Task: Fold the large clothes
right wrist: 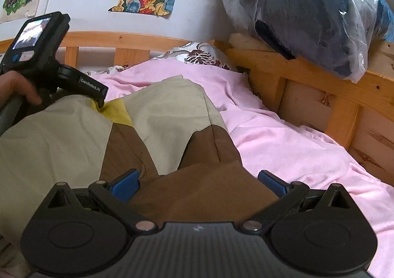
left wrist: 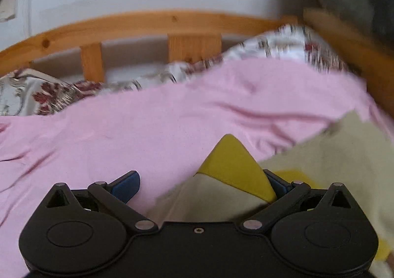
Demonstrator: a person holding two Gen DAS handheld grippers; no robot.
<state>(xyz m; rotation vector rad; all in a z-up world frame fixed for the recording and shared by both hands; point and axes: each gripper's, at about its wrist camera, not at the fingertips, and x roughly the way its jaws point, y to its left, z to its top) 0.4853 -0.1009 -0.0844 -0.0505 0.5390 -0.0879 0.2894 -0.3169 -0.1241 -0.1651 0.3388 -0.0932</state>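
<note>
The garment [right wrist: 73,135] is a soft woven piece in colour blocks: pale beige, brown and mustard yellow. It lies creased on the pink sheet [right wrist: 283,135] of a bed with a knotty pine frame [right wrist: 320,95].

Left tongs [left wrist: 204,182]: jaws wide apart. A yellow-and-beige fold of the garment [left wrist: 234,167] rises between the blue ribbed pads [left wrist: 125,187], lying against the right-hand pad; the left-hand pad stands clear over the pink sheet [left wrist: 123,135]. This view is motion-blurred, so contact is probable, not certain.

Right tongs [right wrist: 197,182]: jaws wide apart, nothing clamped. The brown panel fills the lower centre of the frame between and beneath the pads.

In the right wrist view, a hand [right wrist: 14,88] at centre left grips the left device, whose tip meets the yellow patch.
</note>
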